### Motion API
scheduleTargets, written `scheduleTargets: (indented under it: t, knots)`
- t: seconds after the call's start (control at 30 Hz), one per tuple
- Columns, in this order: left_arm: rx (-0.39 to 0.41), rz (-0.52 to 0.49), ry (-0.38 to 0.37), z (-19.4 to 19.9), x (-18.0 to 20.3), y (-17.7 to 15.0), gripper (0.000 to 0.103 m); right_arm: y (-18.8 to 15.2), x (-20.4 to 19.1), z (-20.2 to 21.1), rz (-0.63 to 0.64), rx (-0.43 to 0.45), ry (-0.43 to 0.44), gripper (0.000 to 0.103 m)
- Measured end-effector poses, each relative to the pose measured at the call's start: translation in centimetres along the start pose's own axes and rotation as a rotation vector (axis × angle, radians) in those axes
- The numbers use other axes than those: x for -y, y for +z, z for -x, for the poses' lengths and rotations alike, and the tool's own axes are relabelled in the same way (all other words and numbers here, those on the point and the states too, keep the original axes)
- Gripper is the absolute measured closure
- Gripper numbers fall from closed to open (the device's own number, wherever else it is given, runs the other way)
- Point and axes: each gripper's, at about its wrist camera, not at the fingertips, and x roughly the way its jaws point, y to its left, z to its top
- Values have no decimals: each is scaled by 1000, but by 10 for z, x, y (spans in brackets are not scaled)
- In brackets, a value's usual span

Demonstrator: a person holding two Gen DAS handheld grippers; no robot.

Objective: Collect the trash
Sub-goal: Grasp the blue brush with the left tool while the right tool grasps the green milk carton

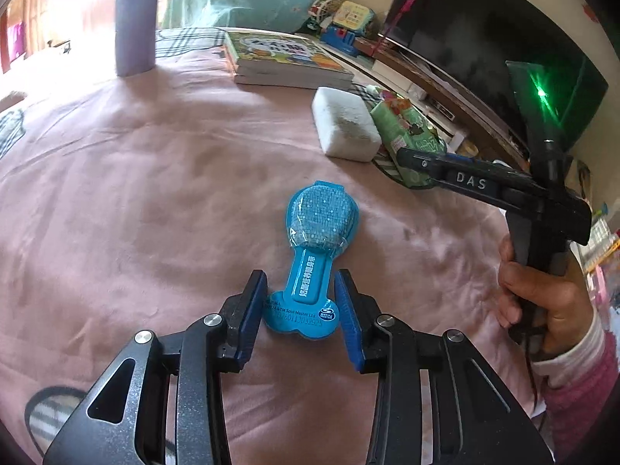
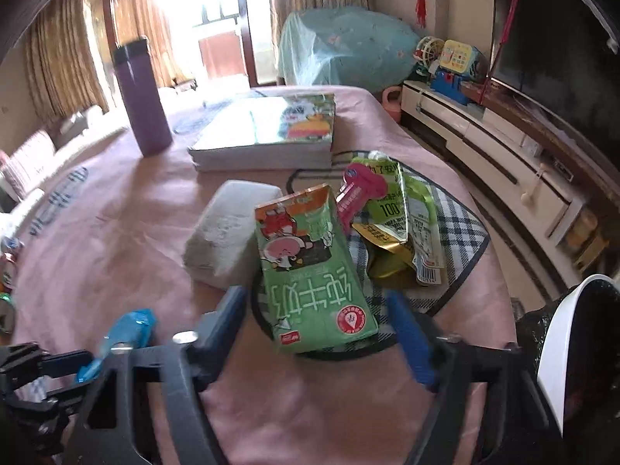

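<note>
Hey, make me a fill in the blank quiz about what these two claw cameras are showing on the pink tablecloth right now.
1. The left claw straddles the narrow end of a ____ plastic wrapper.
2. The right claw is open around a green ____ carton.
3. The white sponge block lies directly ____ of that carton in the right wrist view.
4. The purple bottle stands ____ on the tablecloth.

Missing words: blue; milk; left; upright

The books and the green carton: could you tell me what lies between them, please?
The white sponge lies between the books and the carton, as the left wrist view shows.
</note>
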Motion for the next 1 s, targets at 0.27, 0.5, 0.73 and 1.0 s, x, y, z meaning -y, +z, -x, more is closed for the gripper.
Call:
scheduleTargets:
  t: [0.27,0.5,0.73,1.0]
  knots:
    - [-13,-40,-22,-3,5,0,83,-39,15,49,-161,31,96,51]
    - [6,-17,-47,13,23,-15,83,-82,32,90,-216,22,141,51]
    - [45,-33,-36,29,62,-30,83,-108,60,119,-243,51,152,51]
    - [53,-112,-27,32,117,-37,83,-125,87,143,-288,106,187,51]
